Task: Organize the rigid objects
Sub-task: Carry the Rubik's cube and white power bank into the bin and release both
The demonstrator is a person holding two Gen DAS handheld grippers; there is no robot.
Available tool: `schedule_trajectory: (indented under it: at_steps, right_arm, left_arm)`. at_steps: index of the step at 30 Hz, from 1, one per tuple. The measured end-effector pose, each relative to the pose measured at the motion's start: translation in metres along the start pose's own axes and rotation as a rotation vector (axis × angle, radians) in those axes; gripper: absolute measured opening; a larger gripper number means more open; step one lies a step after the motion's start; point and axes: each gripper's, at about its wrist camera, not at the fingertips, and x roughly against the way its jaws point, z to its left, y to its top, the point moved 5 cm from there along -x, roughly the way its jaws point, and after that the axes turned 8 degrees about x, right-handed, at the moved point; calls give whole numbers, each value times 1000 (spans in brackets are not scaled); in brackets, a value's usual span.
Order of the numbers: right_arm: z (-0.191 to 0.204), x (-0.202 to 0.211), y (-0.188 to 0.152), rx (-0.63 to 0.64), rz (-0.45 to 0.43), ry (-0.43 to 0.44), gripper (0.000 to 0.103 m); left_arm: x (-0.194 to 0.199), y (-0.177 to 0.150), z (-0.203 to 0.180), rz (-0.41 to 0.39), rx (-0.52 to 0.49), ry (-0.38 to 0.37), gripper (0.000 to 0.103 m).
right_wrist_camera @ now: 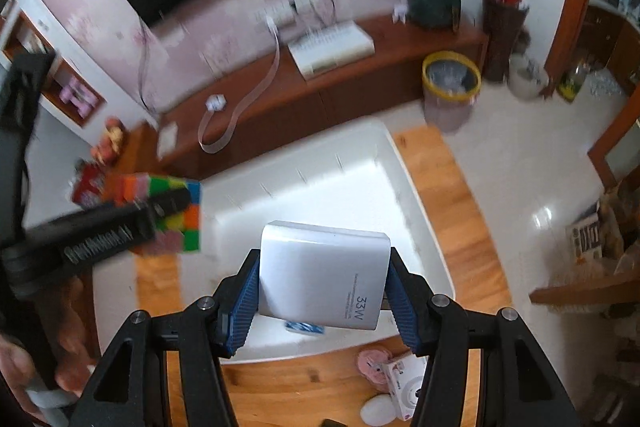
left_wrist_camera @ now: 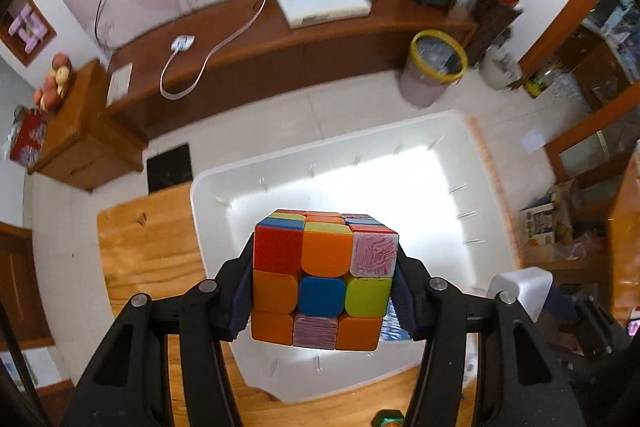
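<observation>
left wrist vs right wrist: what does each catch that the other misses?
Left wrist only: the near face of the Rubik's cube clamped in the left gripper, and a black mat on the floor.

Right wrist only: the "33W" print on the white charger held by the right gripper, plus a white instant camera and a pink round object on the wooden table.

Both: the white bin, the yellow-rimmed wastebasket, the white box on the shelf, the cube and the charger.

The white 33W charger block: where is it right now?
The white 33W charger block is clamped in the right hand-held gripper, held above the white plastic bin, right of the multicoloured puzzle cube.
</observation>
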Motion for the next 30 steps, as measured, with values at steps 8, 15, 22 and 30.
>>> schedule_trajectory:
  at_steps: [8,15,22,30]
  right_arm:
    - [-13,-87,-32,106,179,-107,59]
    - [-18,-112,-29,176,223,-148,60]
    - [-11,-99,-21,231,146,-156,79]
    - [-5,-72,-22,184,82,-75,79]
  left_arm:
    - [-71,-9,9,102,11,140,60]
    - [-102,-13,11,145,8,207,61]
    - [-107,-18,12,171,33,201,69]
    - [-70,-16,8,102,38,136,87]
